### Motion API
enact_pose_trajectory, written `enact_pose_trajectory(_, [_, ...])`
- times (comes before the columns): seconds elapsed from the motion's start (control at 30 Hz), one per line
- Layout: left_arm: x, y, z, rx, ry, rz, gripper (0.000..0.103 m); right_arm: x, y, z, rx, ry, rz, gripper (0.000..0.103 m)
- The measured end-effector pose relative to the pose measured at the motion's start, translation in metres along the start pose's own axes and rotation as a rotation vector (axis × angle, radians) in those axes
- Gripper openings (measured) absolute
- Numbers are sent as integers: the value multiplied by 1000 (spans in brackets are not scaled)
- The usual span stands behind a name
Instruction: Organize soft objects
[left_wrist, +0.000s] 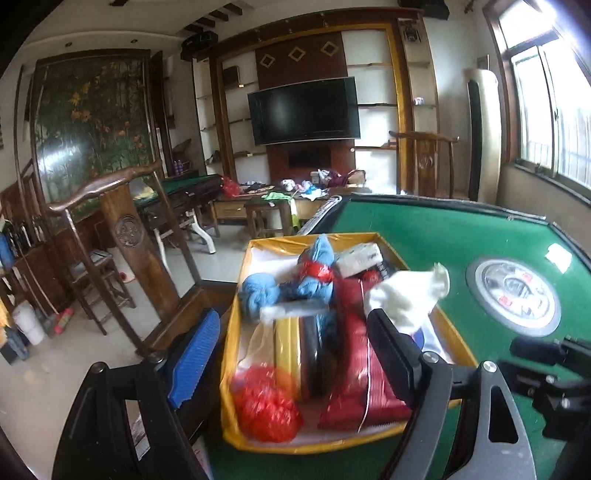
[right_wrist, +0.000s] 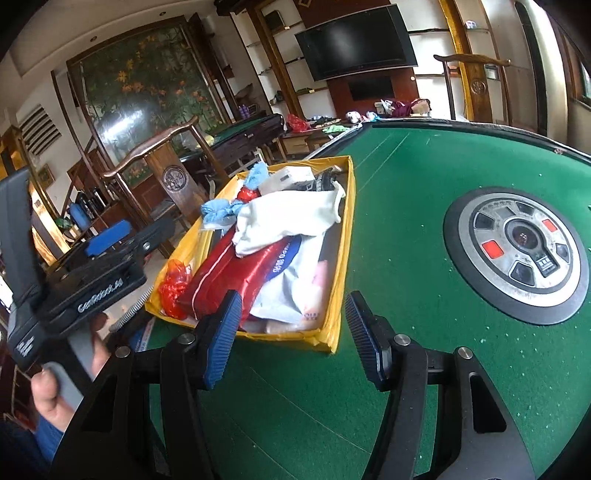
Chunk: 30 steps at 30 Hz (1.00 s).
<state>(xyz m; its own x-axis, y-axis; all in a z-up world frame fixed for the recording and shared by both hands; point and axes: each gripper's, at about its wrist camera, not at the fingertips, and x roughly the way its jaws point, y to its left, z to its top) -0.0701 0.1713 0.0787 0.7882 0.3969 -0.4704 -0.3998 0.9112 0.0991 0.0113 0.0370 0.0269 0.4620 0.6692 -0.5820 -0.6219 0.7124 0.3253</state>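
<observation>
A yellow-rimmed box sits at the left edge of the green table, filled with soft things. A white cloth lies on top, over a red satin pouch. Blue cloth is bunched at the far left, and a red plastic bag fills the near left corner. My left gripper stands wide open over the box's near end, holding nothing; the white cloth lies just past its right finger. My right gripper is open and empty before the box's near right corner.
The green felt table has a round control panel at its centre. A wooden chair stands by the table's left side. A person's hand holds the left gripper's handle. A TV and shelves line the far wall.
</observation>
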Motion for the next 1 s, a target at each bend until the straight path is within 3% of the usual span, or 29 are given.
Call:
enact_pose_trajectory(0.2, [-9,5,-12,0,23,13,82,-10,3,-8,-72,-26,-76,59])
enact_pose_trajectory(0.37, [-25,-4,-14,11,-66,122,82,-19,1,-20,-125,-38,-62,59])
enact_pose_trajectory(0.4, [-26,-6,-15,2,-72,128,82,-21,-2,-23,-119,-35,-42,62])
enact_pose_trajectory(0.43, [-25,-8,-16,-10,-72,120,82,-22,-4,-25,-113,-31,-27,77])
enact_pose_trajectory(0.47, [-23,-12,-18,-9,-60,100,82,-23,-7,-27,-109,-34,-13,86])
enact_pose_trajectory(0.63, [-4,-25,-26,-23,19,52,82,-33,-6,-30,-133,-64,-30,86])
enact_pose_trajectory(0.7, [3,-28,-27,-29,38,42,82,-34,-7,-30,-121,-66,-28,92])
enact_pose_trajectory(0.77, [8,-30,-28,-30,38,56,82,-34,-10,-29,-104,-58,-13,103])
enact_pose_trajectory(1.0, [6,-23,-28,-46,16,126,82,-33,-13,-30,-75,-56,-9,103])
